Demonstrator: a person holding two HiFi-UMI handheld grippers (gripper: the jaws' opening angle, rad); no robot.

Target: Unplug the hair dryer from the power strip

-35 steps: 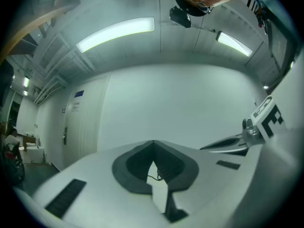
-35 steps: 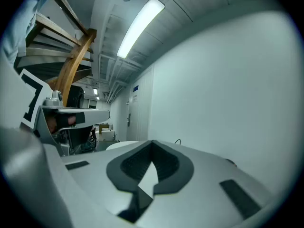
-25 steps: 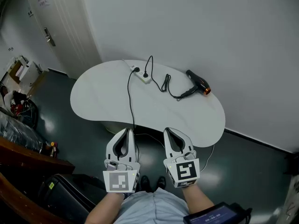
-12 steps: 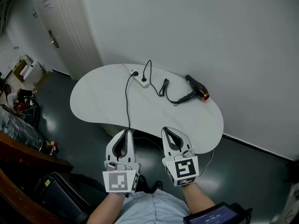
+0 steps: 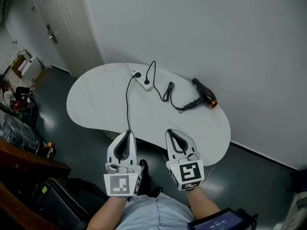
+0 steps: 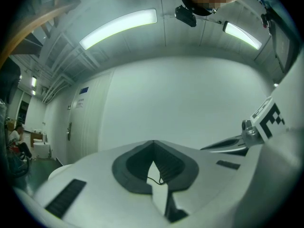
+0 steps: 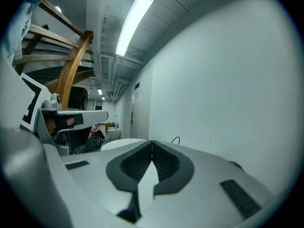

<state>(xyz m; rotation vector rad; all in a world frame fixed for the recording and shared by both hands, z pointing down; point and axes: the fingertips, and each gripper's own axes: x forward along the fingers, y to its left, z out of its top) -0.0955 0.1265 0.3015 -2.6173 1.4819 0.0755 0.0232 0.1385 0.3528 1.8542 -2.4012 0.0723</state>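
Both grippers are held low over the near edge of the table point(image 5: 96, 109), a smooth white top with a rounded kidney outline. The left gripper point(image 5: 128, 134) is shown as a moulded white shell. Its dark ribbed pads point(image 6: 166, 163) are pressed together at the tips, and nothing is pinched between them. The right gripper point(image 5: 169, 132) is matched to it: its jaws are closed tip to tip around no object, and a cube with black-and-white square markers is carried at its rear.

Well apart from both, at the far side of the table, the power strip point(image 5: 142, 80) is seen, a short white plastic bar lying at a slant. Two black plugs are seated in it. From one, a thin black cord point(image 5: 169, 91) is looped upward, gathered in a loose bundle and run to the hair dryer point(image 5: 204, 92). The hair dryer is laid on its side to the right near the plain white wall point(image 5: 216, 32), a glossy black body with an orange ring at one end. A second black lead point(image 5: 127, 104) is trailed from the strip toward the near edge. The dark floor point(image 5: 259, 176) below is faintly glossy.
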